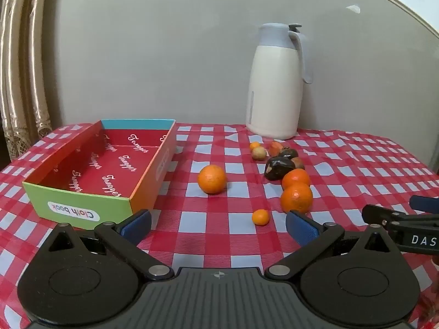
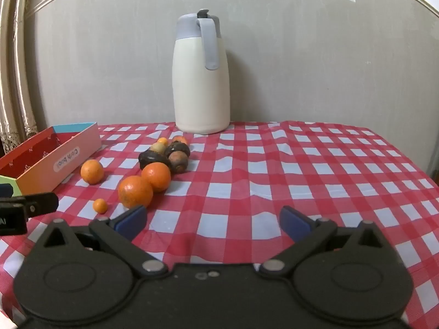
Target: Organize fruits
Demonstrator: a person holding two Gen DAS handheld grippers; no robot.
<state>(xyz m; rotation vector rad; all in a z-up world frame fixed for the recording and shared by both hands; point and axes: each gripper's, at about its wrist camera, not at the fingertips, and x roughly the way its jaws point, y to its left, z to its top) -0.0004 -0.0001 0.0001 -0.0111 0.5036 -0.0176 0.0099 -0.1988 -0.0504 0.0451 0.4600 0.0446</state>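
Note:
An empty red cardboard box (image 1: 82,170) sits at the left; it also shows in the right wrist view (image 2: 49,153). One orange (image 1: 212,179) lies apart beside the box. Two more oranges (image 1: 296,197) and a small kumquat (image 1: 260,217) lie nearer, with dark fruits (image 1: 278,167) and small fruits (image 1: 259,153) behind. The same cluster shows in the right wrist view (image 2: 153,176). My left gripper (image 1: 218,227) is open and empty, just short of the kumquat. My right gripper (image 2: 214,223) is open and empty, right of the fruits.
A white thermal jug (image 1: 275,82) with a grey lid stands at the back against the wall, behind the fruits. The red-and-white checked tablecloth (image 2: 301,178) covers the table. A curtain (image 1: 19,68) hangs at the left.

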